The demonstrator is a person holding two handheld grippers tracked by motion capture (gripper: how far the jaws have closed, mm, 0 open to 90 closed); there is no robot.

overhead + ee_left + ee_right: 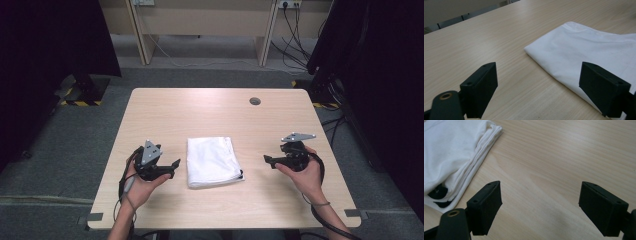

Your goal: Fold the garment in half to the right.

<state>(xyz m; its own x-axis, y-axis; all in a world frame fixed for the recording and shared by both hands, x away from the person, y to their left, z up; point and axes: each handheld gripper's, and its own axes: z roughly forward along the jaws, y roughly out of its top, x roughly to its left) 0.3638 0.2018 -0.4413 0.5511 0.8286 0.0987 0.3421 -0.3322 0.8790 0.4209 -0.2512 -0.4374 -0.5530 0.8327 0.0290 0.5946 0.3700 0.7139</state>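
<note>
White cloth (pixel 213 161) folded flat, layered edges, black bit at corner.

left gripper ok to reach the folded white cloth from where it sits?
Probably yes. The left gripper has its jaws open and points at the folded white cloth, which lies just beside it on the table with bare wood between them.

Light wooden table (pixel 210 110), folded white cloth (pixel 212 160) lying near its front edge

Light wood table (pixel 210 210), grey carpet floor (pixel 60 150), black curtains (pixel 45 40), wall cables (pixel 295 35)
</note>
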